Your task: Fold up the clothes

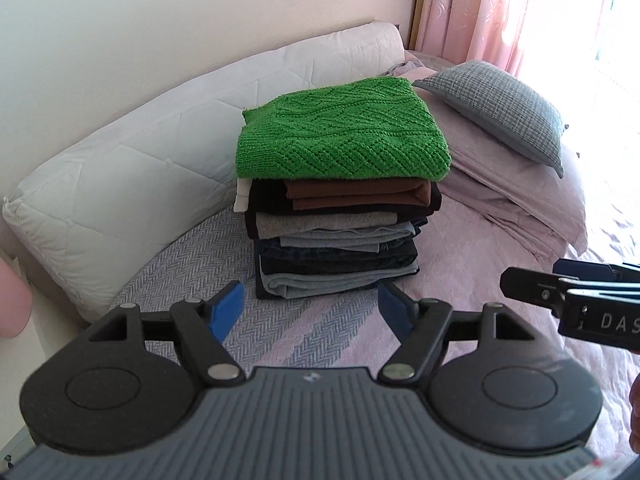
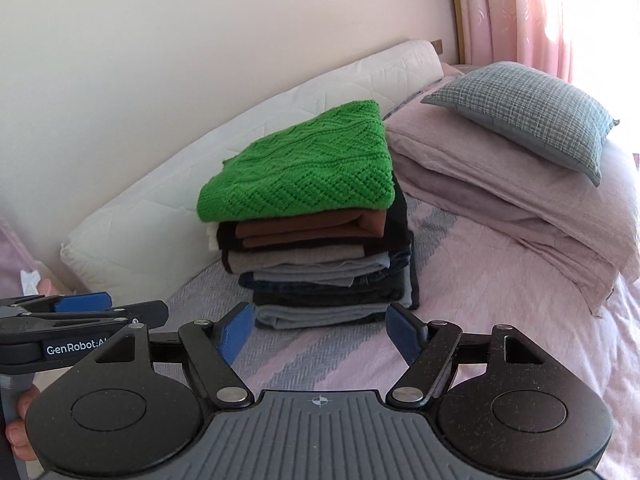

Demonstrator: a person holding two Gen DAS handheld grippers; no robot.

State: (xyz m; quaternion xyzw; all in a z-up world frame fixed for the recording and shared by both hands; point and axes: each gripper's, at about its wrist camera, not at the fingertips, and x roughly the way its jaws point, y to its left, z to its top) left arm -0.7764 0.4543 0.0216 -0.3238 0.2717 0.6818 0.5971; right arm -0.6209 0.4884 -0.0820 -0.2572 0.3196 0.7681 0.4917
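At the far left a white quilted bolster [image 1: 132, 168] ran along the wall, its near edge meeting the pink-and-grey herringbone bedspread [image 1: 304, 344]. The left gripper [image 1: 310, 308] hovered over that spread with its blue-padded fingers [image 1: 228, 310] spread wide and nothing between them; a strip of bare spread lay between the fingertips and the stack.

The stack of folded clothes [image 1: 340, 240] stood in the middle of the bed, just beside the bolster. A green knit sweater [image 1: 340, 136] lay on top, its front edge overhanging the brown garment [image 1: 360, 196] under it; below came dark, grey and denim layers, their folded edges roughly aligned but slightly stepped.

Right of the stack, open bedspread stretched toward a folded mauve blanket [image 2: 500, 184] with a grey checked pillow [image 2: 528, 112] resting on it, both well apart from the stack. The right gripper [image 2: 320, 330] also hung wide open and held nothing, its fingers pointing at the base of the stack without touching it. Pink curtains [image 2: 540, 12] closed the far right edge, bright with window light.
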